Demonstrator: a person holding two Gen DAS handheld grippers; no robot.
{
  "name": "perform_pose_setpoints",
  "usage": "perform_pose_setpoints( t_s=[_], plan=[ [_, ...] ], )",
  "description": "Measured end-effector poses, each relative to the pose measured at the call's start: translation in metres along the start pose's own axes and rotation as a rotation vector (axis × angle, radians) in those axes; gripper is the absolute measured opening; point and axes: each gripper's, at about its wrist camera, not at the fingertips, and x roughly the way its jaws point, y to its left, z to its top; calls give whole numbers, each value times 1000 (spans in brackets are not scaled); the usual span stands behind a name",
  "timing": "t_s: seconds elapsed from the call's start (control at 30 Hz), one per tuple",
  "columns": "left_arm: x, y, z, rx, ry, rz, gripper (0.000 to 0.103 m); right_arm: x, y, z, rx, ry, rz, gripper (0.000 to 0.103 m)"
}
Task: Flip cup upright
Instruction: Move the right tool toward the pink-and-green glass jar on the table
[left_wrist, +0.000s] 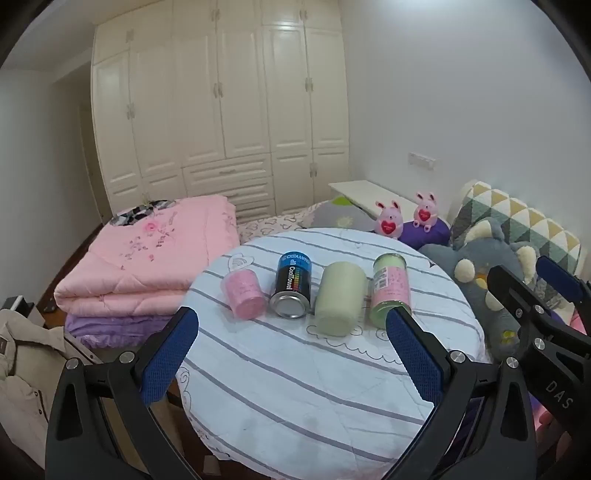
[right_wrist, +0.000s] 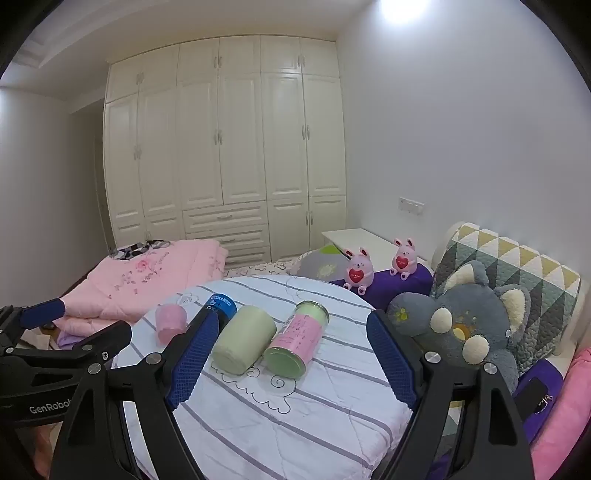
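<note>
Cups lie sideways on the round worktop; the pale green cup beside the black can looks light, slippery plastic. Grab mid-body. Both hand-held grippers, left and right, gape empty.

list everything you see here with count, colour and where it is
pink cup: 1, pink, lying on its side, left end of the row on the table
black can: 1, black and blue, lying second in the row
pale green cup: 1, pale green, lying third
labelled jar: 1, green with pink label, lying at the right end
round table: 1, white cloth with grey stripes
pink quilt: 1, folded, left on the bed
bunny toys: 2, pink, behind the table
grey plush: 1, right of the table
wardrobe: 1, cream, back wall
left gripper: 1, black and blue, open, empty
right gripper: 1, open, empty
</note>
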Motion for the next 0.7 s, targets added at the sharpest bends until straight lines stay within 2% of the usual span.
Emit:
perform_pose_setpoints(
  t_s=[0.7],
  plan=[
    [-13, -2, 7, -18, -5, -13, 103, -8, 1, 4, -12, -11, -4, 84]
  ],
)
